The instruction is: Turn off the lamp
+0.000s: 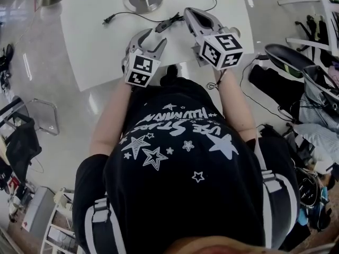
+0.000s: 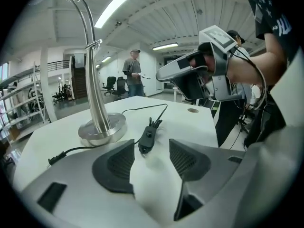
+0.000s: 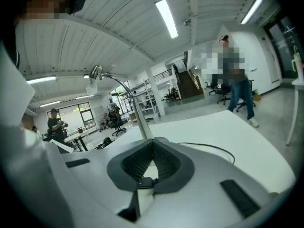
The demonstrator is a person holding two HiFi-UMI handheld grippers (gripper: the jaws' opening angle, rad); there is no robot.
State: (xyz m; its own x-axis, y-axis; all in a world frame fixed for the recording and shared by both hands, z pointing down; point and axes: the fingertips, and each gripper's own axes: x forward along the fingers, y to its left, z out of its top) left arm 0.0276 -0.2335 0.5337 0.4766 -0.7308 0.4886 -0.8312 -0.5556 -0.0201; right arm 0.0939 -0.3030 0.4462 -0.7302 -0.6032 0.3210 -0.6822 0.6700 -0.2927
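Lamp [image 2: 102,129] is sitting on the white table [image 2: 190,120], chrome neck curving up off a round silver base, black inline switch [image 2: 148,139] lying on its cord. Left gripper [image 2: 151,149] is hanging wide open just short of that switch, gripping nothing. Right gripper [image 3: 152,144] is sitting clamped closed and empty.

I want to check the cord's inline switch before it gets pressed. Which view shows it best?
The left gripper view: the switch lies close and sharp, just beyond the left gripper, jaws open. The head view shows it small by that gripper's tips. The right gripper view shows only cord.
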